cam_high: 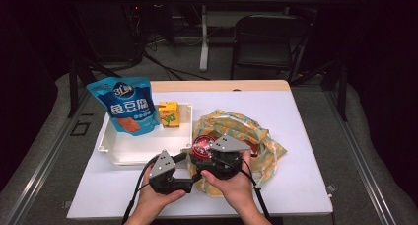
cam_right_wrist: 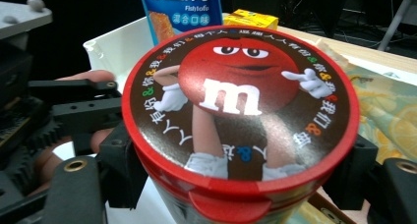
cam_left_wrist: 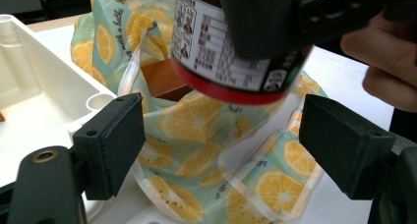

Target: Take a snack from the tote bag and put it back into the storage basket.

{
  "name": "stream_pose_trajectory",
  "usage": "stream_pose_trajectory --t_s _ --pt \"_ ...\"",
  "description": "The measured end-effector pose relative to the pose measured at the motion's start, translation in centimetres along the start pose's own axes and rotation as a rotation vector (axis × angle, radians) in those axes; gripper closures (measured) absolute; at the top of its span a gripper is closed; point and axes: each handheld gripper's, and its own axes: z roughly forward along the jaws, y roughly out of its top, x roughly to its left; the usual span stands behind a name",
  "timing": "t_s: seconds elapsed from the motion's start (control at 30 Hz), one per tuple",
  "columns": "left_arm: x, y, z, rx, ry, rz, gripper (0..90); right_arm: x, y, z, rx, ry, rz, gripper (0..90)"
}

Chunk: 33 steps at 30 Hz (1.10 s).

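While the right gripper (cam_high: 213, 158) clamps its jaws on the sides of the red-lidded candy tub (cam_right_wrist: 238, 116), we see that tub held off the counter (cam_high: 305, 185) above the near left edge of the lemon-print bag (cam_high: 246, 136). Our left gripper (cam_left_wrist: 221, 145) has its jaws spread wide, holding nothing, with the bag's crinkled rim between them and the tub's base just above. Just left of the bag sits the white tray (cam_high: 123, 153), its near right corner close to both grippers, so room is tight there. At the tray's far side a blue snack pouch (cam_high: 127, 106) stands upright beside a small yellow box (cam_high: 168, 114). Bare counter lies open to the right of the bag and along the near edge.
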Motion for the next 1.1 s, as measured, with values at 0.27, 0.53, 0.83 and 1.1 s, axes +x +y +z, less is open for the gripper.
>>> stream_pose_trajectory --t_s 0.27,0.53,0.83,1.1 --pt "-0.3 0.1 0.2 -0.034 -0.015 0.024 19.9 0.8 -0.2 0.2 0.019 0.017 -0.001 25.1" --pt "-0.3 0.0 0.3 -0.064 -0.01 0.027 22.4 1.7 -0.2 0.5 0.029 0.038 -0.009 25.1" --pt "-0.3 0.0 0.2 -0.093 -0.012 0.042 23.1 2.2 -0.2 0.7 0.036 0.055 -0.002 25.0" --pt "-0.3 -0.1 0.1 -0.1 -0.024 0.073 24.5 2.2 -0.2 0.7 0.05 0.064 -0.007 24.9"
